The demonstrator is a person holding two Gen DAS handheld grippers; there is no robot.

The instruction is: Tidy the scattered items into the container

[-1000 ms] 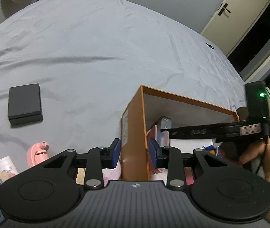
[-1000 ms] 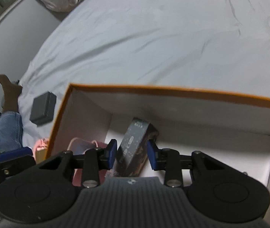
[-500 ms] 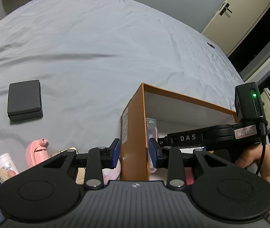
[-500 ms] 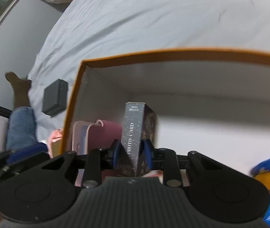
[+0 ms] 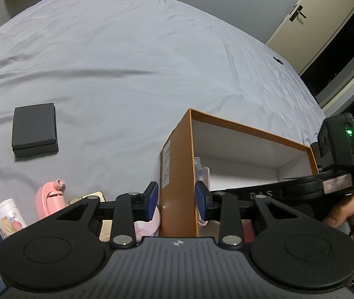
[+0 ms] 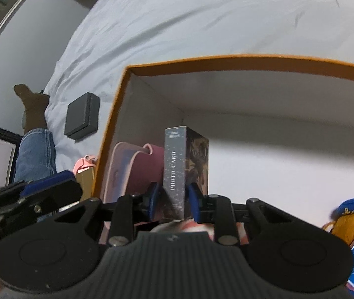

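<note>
Inside orange cardboard box (image 6: 226, 61): right gripper (image 6: 172, 205) jaws now clamped on dark speckled photo-card box (image 6: 177, 174), stood upright from leaning. Left gripper (image 5: 175, 199) jaws open, straddling wall.

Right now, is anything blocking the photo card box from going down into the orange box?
Nothing visible blocks it. The right claw holds the dark speckled photo card box upright inside the orange cardboard box, beside a pink case.

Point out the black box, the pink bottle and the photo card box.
black box (image 5: 34, 124), left wrist view, centre of its lid.
pink bottle (image 5: 50, 200), left wrist view, middle of its body.
photo card box (image 6: 175, 172), right wrist view, lettered narrow side.
</note>
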